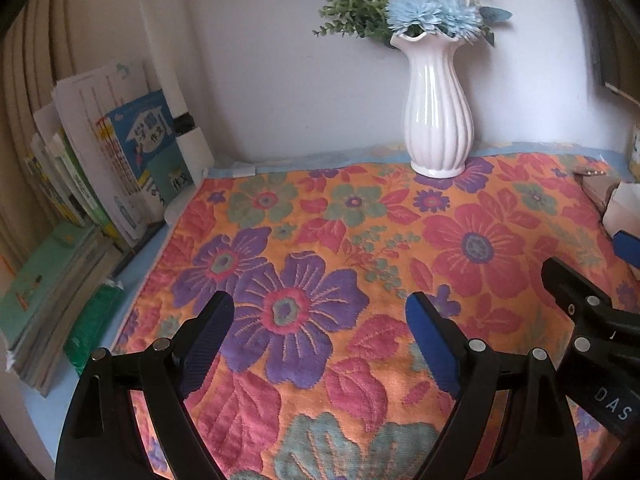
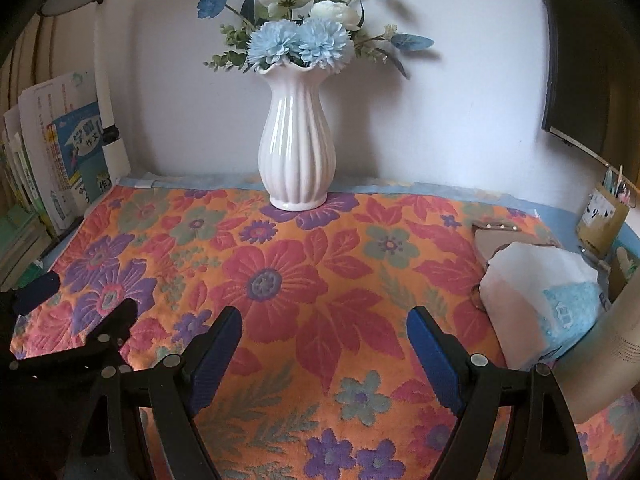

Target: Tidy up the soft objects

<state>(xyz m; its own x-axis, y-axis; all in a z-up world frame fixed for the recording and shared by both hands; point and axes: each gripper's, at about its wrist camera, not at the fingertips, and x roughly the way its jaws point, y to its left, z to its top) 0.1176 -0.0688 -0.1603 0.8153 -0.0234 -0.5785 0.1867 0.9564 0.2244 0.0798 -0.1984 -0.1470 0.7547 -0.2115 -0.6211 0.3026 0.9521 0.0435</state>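
Observation:
A flowered towel (image 1: 340, 240) in orange, red and purple lies spread flat over the table; it also shows in the right wrist view (image 2: 320, 280). My left gripper (image 1: 320, 320) is open and empty above the towel's near left part. My right gripper (image 2: 324, 332) is open and empty above the towel's near middle. The right gripper shows at the right edge of the left wrist view (image 1: 592, 308), and the left gripper at the left edge of the right wrist view (image 2: 76, 308). A soft white tissue pack (image 2: 540, 300) with a blue print lies on the towel's right side.
A white ribbed vase (image 2: 298, 152) with blue and white flowers stands at the towel's far edge (image 1: 438, 120). Books (image 1: 100, 168) stand and lie along the left. A brown pouch (image 2: 504, 236) and a pen holder (image 2: 602, 220) sit at right. A white lamp post (image 2: 105, 92) rises at left.

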